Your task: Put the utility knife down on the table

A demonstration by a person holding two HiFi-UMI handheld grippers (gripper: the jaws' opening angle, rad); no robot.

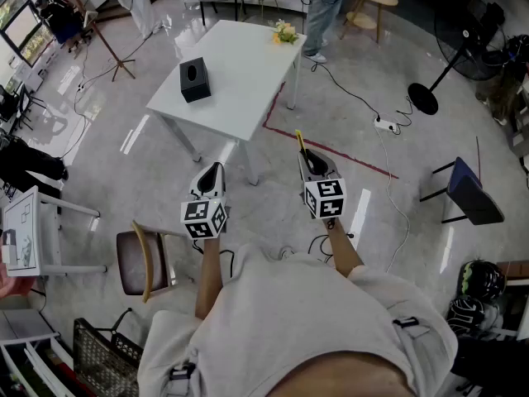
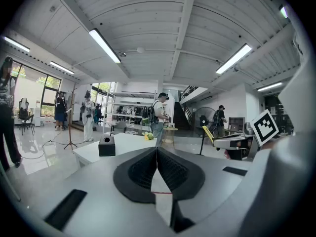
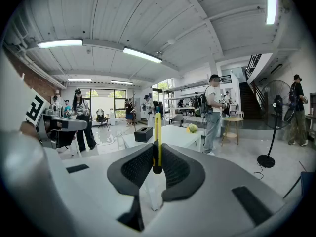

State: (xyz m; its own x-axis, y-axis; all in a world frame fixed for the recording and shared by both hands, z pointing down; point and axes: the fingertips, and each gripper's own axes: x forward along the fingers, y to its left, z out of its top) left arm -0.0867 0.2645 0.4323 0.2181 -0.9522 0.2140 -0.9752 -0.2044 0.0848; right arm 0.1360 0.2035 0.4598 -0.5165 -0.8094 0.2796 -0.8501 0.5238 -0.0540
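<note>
The right hand-held gripper (image 1: 314,165) (image 3: 157,154) is clenched on a slim yellow utility knife (image 1: 301,143) (image 3: 157,132). The utility knife stands upright between the jaws and rises above them. It is in the air over the shiny grey floor (image 1: 165,160), well apart from the surface. The left hand-held gripper (image 1: 210,177) (image 2: 157,157) is at the right one's 9 o'clock in the head view, and its jaws are pressed together with nothing inside. At 12 o'clock of the left one stands the white rectangular surface (image 1: 248,89). It carries a black square box (image 1: 195,79) and, at the far corner, small yellow flowers (image 1: 285,33).
</note>
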